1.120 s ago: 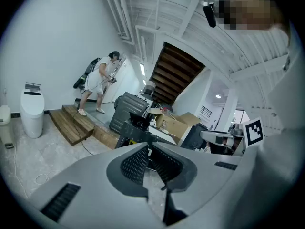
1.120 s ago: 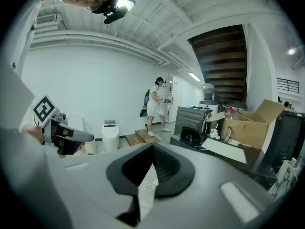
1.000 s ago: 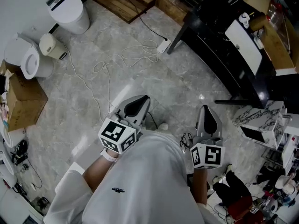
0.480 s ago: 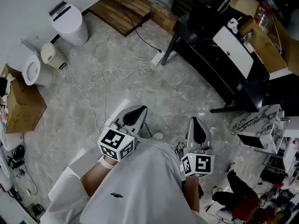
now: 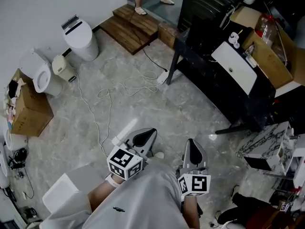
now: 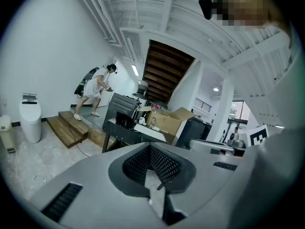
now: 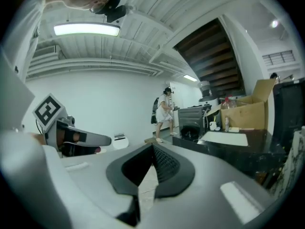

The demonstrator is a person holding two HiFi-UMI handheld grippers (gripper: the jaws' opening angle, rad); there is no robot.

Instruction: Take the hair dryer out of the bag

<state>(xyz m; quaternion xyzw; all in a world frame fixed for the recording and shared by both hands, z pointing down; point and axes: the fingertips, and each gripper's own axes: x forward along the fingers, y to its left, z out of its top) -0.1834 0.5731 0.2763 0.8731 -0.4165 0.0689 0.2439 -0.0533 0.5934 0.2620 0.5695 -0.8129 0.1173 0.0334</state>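
No hair dryer or bag can be made out in any view. In the head view my left gripper [image 5: 146,137] and my right gripper [image 5: 192,150] are held side by side in front of the person's body, above the marble floor. Both point toward the black table [image 5: 209,82]. In the left gripper view the left gripper [image 6: 151,165] has its jaws together with nothing between them. The right gripper [image 7: 150,165] looks the same in its own view, shut and empty.
A white board [image 5: 236,66] and a cardboard box [image 5: 269,51] lie on the black table. A white cable and a power strip [image 5: 165,74] run across the floor. A toilet [image 5: 40,75], two bins, a cardboard box [image 5: 28,109] and wooden steps [image 5: 136,25] with a person are at the left and back.
The head view has advanced toward the black table and the steps. Both grippers travelled along with it, now sitting lower in the frame, still shut and empty.
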